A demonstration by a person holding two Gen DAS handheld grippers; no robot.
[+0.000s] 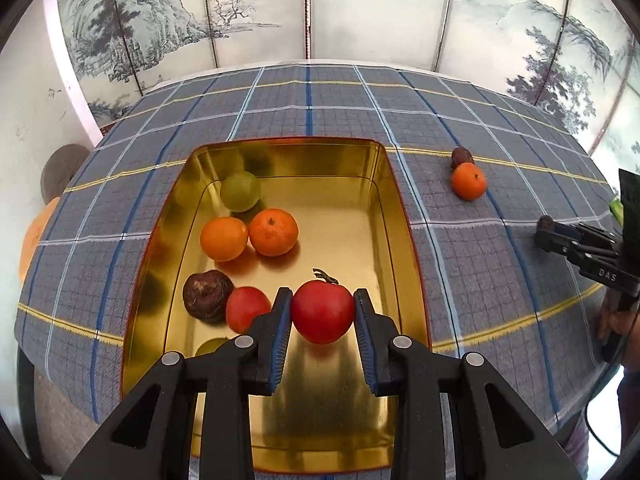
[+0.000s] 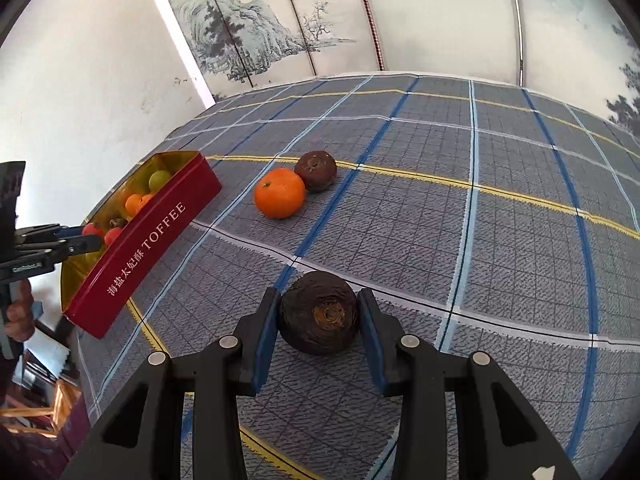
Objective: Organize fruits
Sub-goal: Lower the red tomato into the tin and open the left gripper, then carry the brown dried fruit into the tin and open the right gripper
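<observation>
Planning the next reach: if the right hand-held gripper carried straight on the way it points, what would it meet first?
Beyond the dark brown fruit the right hand-held gripper holds, likely only tablecloth; orange sits left of that line, though depth is unclear.

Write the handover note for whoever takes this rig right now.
Left gripper: shut on a round red fruit, held over the gold-lined red toffee tin.
Right gripper: shut on a dark brown wrinkled fruit, low over the plaid tablecloth.
Done: green, orange, red and dark fruits lie in the tin.
Left: release the red fruit, bring over the brown one, then the loose orange mandarin and the dark fruit touching it.
</observation>
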